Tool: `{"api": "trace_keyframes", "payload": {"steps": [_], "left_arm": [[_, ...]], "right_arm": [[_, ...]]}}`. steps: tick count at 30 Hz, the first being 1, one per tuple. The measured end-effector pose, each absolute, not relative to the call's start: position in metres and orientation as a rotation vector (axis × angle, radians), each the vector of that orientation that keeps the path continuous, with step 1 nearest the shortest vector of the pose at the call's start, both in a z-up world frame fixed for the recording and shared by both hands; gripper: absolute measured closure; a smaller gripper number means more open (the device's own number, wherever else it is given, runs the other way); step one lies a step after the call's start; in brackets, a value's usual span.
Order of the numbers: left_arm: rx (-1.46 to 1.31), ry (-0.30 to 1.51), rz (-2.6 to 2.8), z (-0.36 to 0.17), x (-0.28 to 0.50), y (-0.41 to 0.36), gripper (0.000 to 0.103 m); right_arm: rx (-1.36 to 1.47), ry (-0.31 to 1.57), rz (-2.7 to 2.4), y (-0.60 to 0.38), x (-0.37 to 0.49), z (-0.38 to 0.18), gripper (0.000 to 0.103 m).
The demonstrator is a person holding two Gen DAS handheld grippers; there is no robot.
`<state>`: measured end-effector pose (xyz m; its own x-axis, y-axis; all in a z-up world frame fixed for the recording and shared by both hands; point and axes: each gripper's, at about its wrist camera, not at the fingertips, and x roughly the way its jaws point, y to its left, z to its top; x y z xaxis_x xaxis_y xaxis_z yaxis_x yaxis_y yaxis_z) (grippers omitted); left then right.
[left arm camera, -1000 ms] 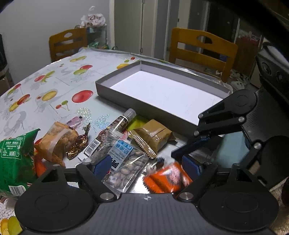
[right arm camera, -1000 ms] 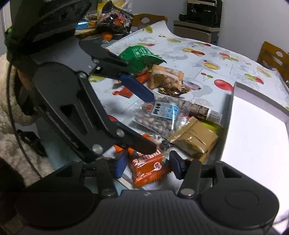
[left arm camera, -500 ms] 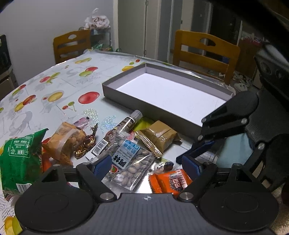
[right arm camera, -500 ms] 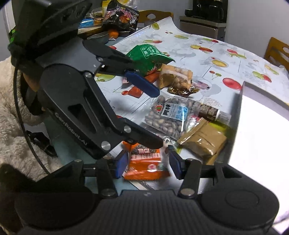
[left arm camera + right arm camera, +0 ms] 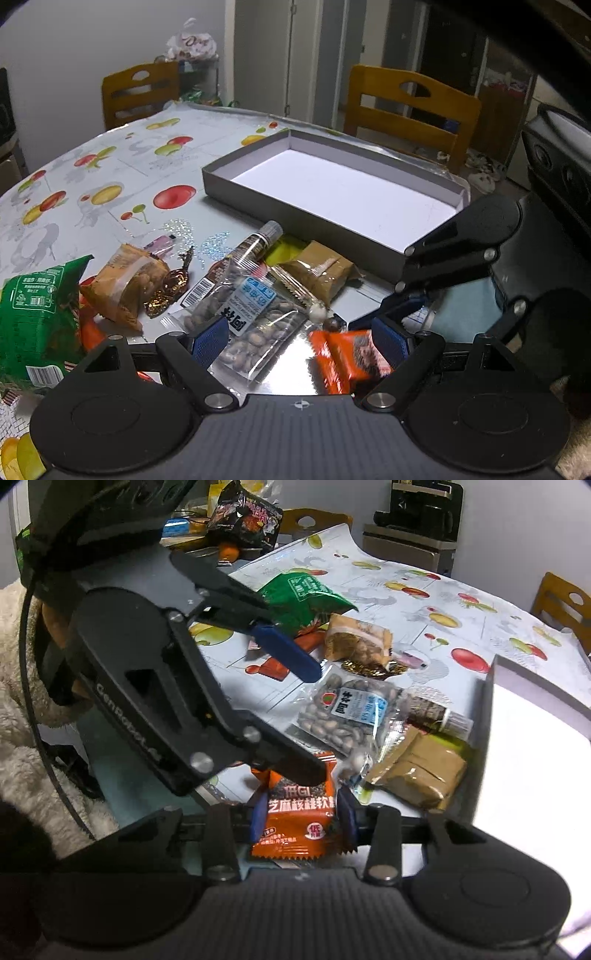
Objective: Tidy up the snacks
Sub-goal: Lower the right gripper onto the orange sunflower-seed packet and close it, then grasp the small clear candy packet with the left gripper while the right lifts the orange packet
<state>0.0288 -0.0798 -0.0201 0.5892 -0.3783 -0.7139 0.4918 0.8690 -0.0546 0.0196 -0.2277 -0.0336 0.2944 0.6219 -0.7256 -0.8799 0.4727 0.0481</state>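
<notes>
My right gripper (image 5: 301, 818) is shut on an orange snack packet (image 5: 295, 812) at the table's near edge; the packet also shows in the left wrist view (image 5: 347, 360). My left gripper (image 5: 301, 341) is open and empty, hovering over a clear bag of nuts (image 5: 251, 321). The nut bag (image 5: 351, 710), a brown packet (image 5: 417, 771), a tan packet (image 5: 356, 640) and a green bag (image 5: 303, 598) lie in a loose pile. An empty grey box (image 5: 332, 184) with a white floor stands beyond the pile.
The fruit-print tablecloth (image 5: 110, 173) covers the table. Two wooden chairs (image 5: 410, 103) stand behind it. A small tube (image 5: 255, 243) and a gold-wrapped candy (image 5: 166, 291) lie among the snacks. A dark snack bag (image 5: 243, 520) and an appliance (image 5: 417, 509) sit at the far end.
My right gripper's fingers have closed in from either side of the orange packet and now clamp it. My left gripper stayed open over the nut bag and drew back slightly.
</notes>
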Motion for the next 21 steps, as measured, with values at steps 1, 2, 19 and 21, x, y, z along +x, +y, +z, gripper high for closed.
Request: {"api": "trace_keyframes", "payload": {"steps": [1, 2, 19, 21], "left_arm": [[0.153, 0.795, -0.510, -0.021, 0.030, -0.081, 0.018], [0.150, 0.798, -0.511, -0.021, 0.031, -0.081, 0.019], [0.200, 0.770, -0.597, -0.022, 0.029, -0.103, 0.031], [0.212, 0.783, -0.605, -0.027, 0.032, -0.108, 0.037]], "right_arm": [[-0.395, 0.756, 1.029, -0.230, 0.019, -0.032, 0.064], [-0.394, 0.756, 1.026, -0.233, 0.018, -0.031, 0.064], [-0.162, 0.695, 0.838, -0.318, 0.029, -0.003, 0.066], [-0.142, 0.681, 0.819, -0.322, 0.032, 0.000, 0.066]]}}
